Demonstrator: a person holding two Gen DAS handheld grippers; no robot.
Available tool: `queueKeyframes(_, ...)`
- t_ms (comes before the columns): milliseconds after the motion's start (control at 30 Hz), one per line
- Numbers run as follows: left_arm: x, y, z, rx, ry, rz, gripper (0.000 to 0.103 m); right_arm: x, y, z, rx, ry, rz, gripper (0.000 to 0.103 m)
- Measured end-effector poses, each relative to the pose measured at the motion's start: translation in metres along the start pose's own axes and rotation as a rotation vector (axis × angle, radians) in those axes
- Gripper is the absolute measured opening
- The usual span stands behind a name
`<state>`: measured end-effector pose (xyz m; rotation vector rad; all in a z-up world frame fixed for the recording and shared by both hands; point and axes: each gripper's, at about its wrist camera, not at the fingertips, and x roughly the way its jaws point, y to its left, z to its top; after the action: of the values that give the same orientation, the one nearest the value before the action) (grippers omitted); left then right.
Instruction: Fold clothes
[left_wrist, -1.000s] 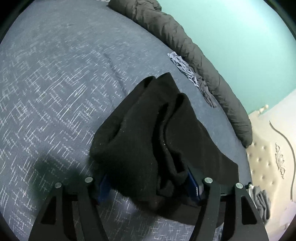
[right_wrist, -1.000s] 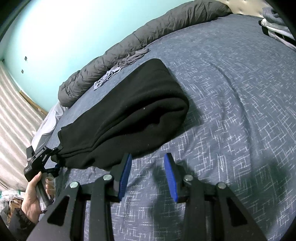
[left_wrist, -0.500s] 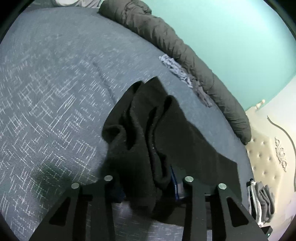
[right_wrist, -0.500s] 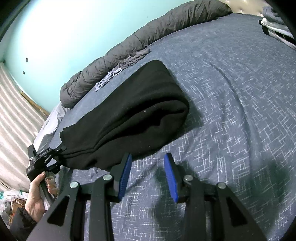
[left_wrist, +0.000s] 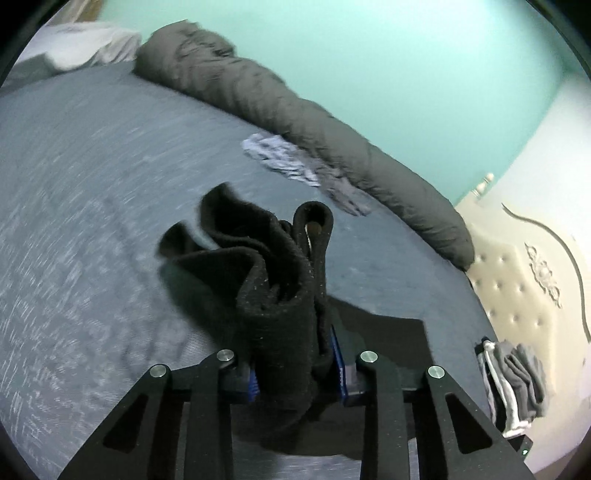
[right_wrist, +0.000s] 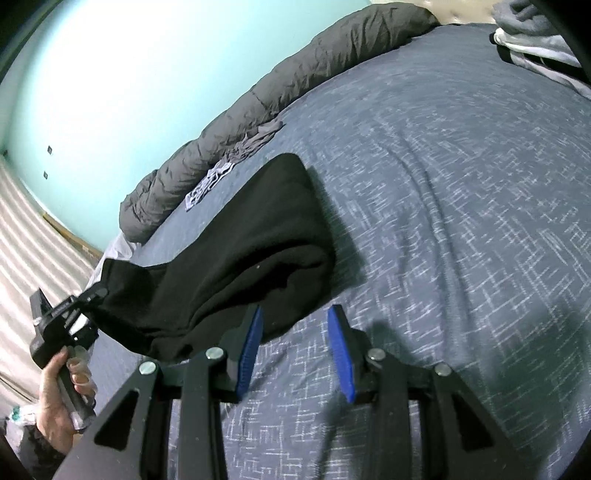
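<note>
A black fleece garment (right_wrist: 236, 254) lies folded lengthwise on the blue patterned bed (right_wrist: 461, 206). My left gripper (left_wrist: 295, 365) is shut on the bunched end of the garment (left_wrist: 273, 295) and holds it lifted above the bed. In the right wrist view the left gripper (right_wrist: 92, 295) shows at the left, holding that raised end. My right gripper (right_wrist: 293, 347) is open and empty, low over the bed just in front of the garment's near edge, with its left pad (right_wrist: 251, 347) close to the cloth.
A rolled grey duvet (left_wrist: 295, 122) lies along the far bed edge by the teal wall, with a small grey patterned garment (left_wrist: 288, 162) beside it. A pile of grey and white clothes (left_wrist: 513, 380) sits near the tufted headboard (left_wrist: 524, 288).
My left gripper has closed on the garment's end and lifted it off the bed, bunching the cloth upward. My right gripper has stayed open and almost still.
</note>
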<state>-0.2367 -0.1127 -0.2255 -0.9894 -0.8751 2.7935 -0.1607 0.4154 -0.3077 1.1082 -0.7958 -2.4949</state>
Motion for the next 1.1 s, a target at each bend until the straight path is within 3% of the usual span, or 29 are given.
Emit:
queueKeyframes(200, 0.018, -0.083, 0.012, 0.111, 0.023, -0.036, 0.029, -0.012, -0.016, 0.009, 0.051, -0.020, 0.013, 0.037)
queueKeyframes(300, 0.034, -0.135, 0.002, 0.194, 0.055, -0.066, 0.029, -0.016, -0.025, 0.013, 0.076, -0.026, 0.016, 0.037)
queueKeyframes(400, 0.059, -0.181, -0.017, 0.266, 0.096, -0.093, 0.029, -0.020, -0.034, 0.017, 0.099, -0.032, 0.022, 0.037)
queueKeyframes(533, 0.121, -0.221, -0.076, 0.383, 0.238, -0.072, 0.029, -0.025, -0.047, 0.023, 0.132, -0.039, 0.019, 0.037)
queueKeyframes(633, 0.153, -0.225, -0.115, 0.437, 0.330, -0.043, 0.030, -0.024, -0.054, 0.025, 0.150, -0.037, 0.011, 0.037)
queueKeyframes(733, 0.159, -0.230, -0.129, 0.457, 0.346, -0.063, 0.043, -0.024, -0.055, 0.027, 0.153, -0.033, 0.016, 0.037)
queueKeyframes(767, 0.157, -0.232, -0.128, 0.456, 0.348, -0.079, 0.049, -0.025, -0.054, 0.027, 0.150, -0.033, 0.020, 0.037)
queueKeyframes(900, 0.137, -0.233, -0.113, 0.465, 0.336, -0.118, 0.055, -0.024, -0.049, 0.028, 0.134, -0.031, 0.027, 0.037)
queueKeyframes(1000, 0.106, -0.222, -0.094, 0.434, 0.278, -0.151, 0.070, -0.024, -0.049, 0.027, 0.142, -0.032, 0.024, 0.042)
queueKeyframes(1100, 0.072, -0.200, -0.076, 0.386, 0.206, -0.174, 0.072, -0.024, -0.048, 0.027, 0.144, -0.041, 0.020, 0.042)
